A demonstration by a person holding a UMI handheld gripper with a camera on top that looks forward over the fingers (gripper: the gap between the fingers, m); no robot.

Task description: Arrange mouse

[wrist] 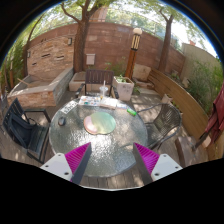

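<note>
Daylight, outdoor: sun falls dappled through trees (95,12) onto the brick wall (95,45), the glass table (98,128) shows pale glare, ground beneath lies in shade, and strong fisheye bending curves and softens everything toward the rim.

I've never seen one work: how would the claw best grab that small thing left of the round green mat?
Probably from above, pinching the small thing across its narrow sides: it lies low on the glass table. The claw, open, is far short of it; its finer shape is too small to tell.
</note>
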